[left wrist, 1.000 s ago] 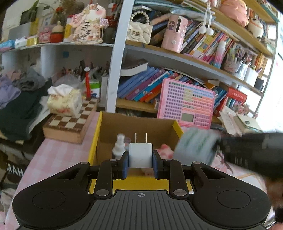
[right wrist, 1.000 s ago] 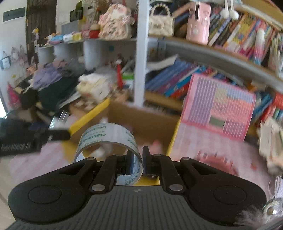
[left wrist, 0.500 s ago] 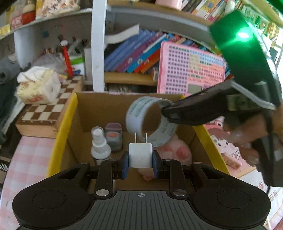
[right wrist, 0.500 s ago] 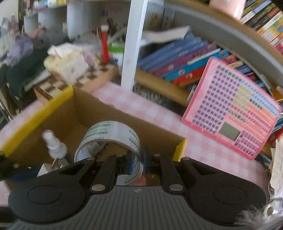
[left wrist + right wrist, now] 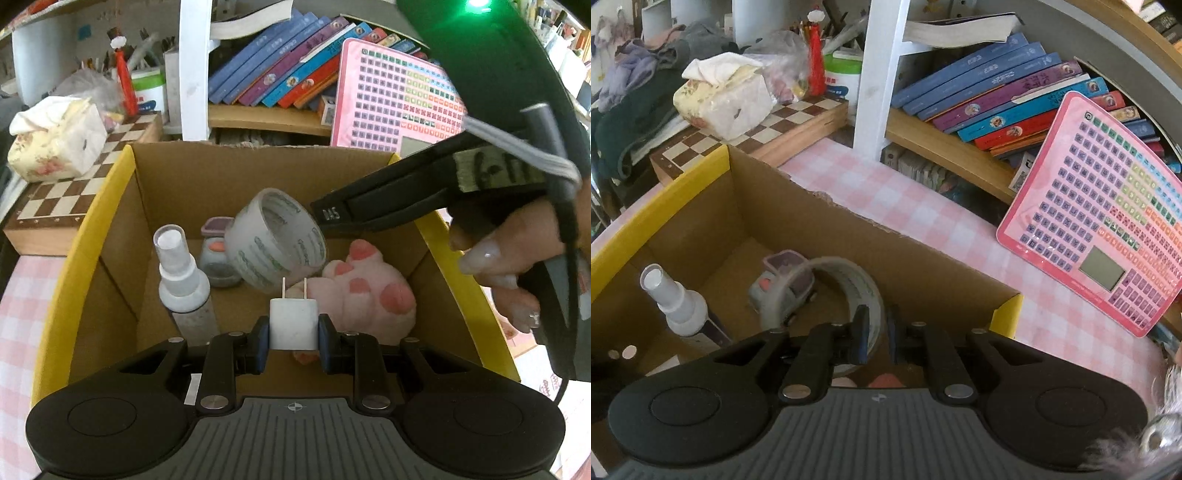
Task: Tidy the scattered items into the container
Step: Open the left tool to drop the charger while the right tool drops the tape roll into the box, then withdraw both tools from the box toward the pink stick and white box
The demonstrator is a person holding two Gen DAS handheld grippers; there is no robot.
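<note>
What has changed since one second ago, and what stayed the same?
Both grippers came down over the cardboard box. The right gripper lowered the tape roll inside and its jaws are opening around the tape. The left gripper still clamps the white charger. The box contents stayed put.

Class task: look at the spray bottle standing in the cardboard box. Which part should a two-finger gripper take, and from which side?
Grip the spray bottle at the narrow neck under its cap, coming straight down from above. It stands upright close to the cardboard box wall, so a sideways approach looks blocked, and the shoulder below the neck should probably stop the fingers slipping.
</note>
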